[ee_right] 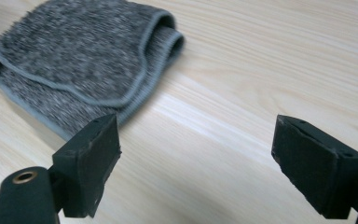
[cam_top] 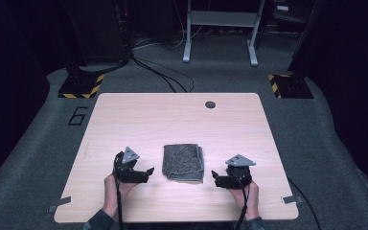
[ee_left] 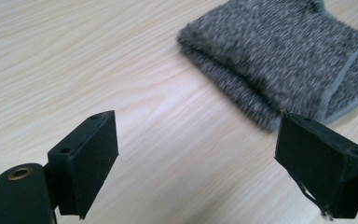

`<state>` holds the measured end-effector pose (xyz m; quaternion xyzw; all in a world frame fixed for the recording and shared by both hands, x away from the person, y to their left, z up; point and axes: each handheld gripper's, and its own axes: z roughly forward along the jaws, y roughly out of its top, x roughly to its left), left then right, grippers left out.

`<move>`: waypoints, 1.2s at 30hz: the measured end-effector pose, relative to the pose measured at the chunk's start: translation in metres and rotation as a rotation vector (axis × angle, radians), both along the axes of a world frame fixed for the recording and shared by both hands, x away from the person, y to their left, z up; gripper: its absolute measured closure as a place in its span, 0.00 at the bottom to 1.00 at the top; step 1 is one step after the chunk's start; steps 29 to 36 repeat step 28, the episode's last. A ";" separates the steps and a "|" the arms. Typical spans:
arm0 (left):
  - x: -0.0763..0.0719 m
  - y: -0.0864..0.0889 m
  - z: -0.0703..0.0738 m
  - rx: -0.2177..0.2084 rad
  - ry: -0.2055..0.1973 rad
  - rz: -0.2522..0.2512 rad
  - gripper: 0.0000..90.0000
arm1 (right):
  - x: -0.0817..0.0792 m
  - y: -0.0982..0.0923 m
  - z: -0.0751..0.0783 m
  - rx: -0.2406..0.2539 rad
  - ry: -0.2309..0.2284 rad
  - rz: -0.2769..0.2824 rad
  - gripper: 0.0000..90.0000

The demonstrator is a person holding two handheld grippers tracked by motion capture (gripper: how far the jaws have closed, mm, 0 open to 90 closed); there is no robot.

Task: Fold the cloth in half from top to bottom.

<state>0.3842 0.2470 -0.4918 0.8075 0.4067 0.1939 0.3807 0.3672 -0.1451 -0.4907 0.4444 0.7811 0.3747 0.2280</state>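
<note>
I find the towel (cam_top: 183, 163) lying folded on the wooden surface (cam_top: 172, 120), in its near half and about midway between the two grippers, grey and speckled with a paler hem. From the high view, the left gripper (cam_top: 146, 171) sits at the towel's 9 o'clock and the right gripper (cam_top: 216, 174) at its 3 o'clock; each is near the towel but apart from it, tips turned inward toward it. I hold one gripper in each hand, forearms entering from 6 o'clock. In the left gripper view, the fingers (ee_left: 91, 158) stand spread wide with bare wood between them; the towel (ee_left: 279, 56) lies at 1 o'clock beyond the tips, its folded layers stacked, its near corner passing just behind the right-hand finger, and I cannot tell whether they touch. In the right gripper view, the fingers (ee_right: 93, 163) are likewise spread wide and grip nothing; the towel (ee_right: 74, 60) lies at 11 o'clock, its hemmed edges curling open toward the camera, its near edge just behind the left-hand finger tip. A dark round hole (cam_top: 210, 104) marks the surface at 12 o'clock, well apart from the towel. A figure 6 (cam_top: 78, 116) is marked on the grey floor (cam_top: 316, 143) at 10 o'clock off the surface.
</note>
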 end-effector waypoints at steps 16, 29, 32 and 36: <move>-0.024 0.080 -0.036 0.004 0.063 0.216 0.13 | -0.023 -0.089 -0.026 -0.022 0.035 -0.207 0.16; -0.021 0.086 -0.039 0.032 0.054 0.239 0.09 | -0.013 -0.104 -0.038 -0.023 0.061 -0.256 0.15; -0.021 0.086 -0.039 0.032 0.054 0.239 0.09 | -0.013 -0.104 -0.038 -0.023 0.061 -0.256 0.15; -0.021 0.086 -0.039 0.032 0.054 0.239 0.09 | -0.013 -0.104 -0.038 -0.023 0.061 -0.256 0.15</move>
